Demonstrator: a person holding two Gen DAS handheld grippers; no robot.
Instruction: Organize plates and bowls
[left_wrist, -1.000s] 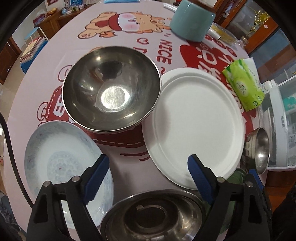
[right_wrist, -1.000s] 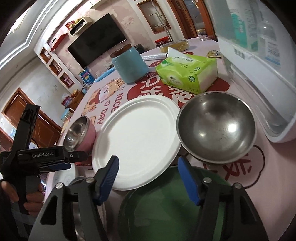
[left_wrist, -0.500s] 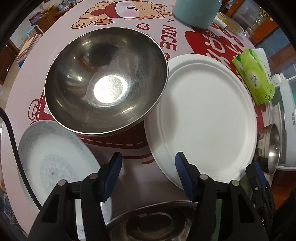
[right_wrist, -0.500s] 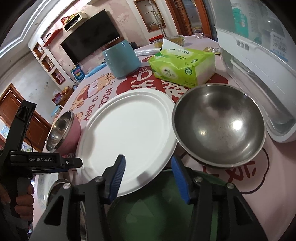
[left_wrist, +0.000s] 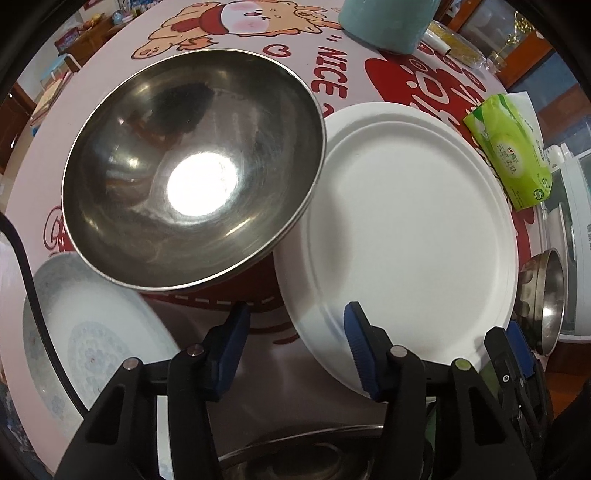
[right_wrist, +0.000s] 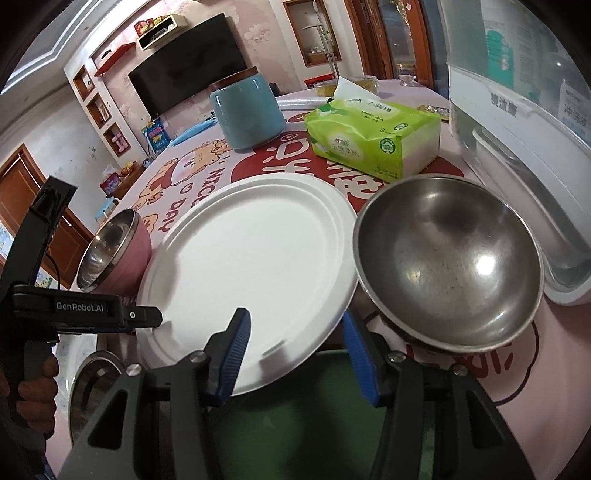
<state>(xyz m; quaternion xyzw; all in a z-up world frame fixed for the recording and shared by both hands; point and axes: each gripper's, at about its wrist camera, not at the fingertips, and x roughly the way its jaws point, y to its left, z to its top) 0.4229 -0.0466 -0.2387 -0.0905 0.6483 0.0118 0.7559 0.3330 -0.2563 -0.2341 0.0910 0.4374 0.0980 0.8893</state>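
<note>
The left claw (left_wrist: 293, 347) has just been closing around the near rim of the white plate (left_wrist: 402, 229), not pinching yet. The right claw (right_wrist: 295, 350) is open at that rim too. The thin plate, mid-table, touches the steel bowl (left_wrist: 192, 170); a careless lift could bend it or bump the bowl.

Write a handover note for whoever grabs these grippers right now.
Left gripper: open, jaws just closing, white plate rim between them, not clamped.
Right gripper: open, also just closing, over the same plate's near rim.
Around it: large steel bowl, patterned plate, small steel bowl, green plate.
Done: nothing visibly stacked. Left: grip the white plate, then group plates and bowls.
</note>
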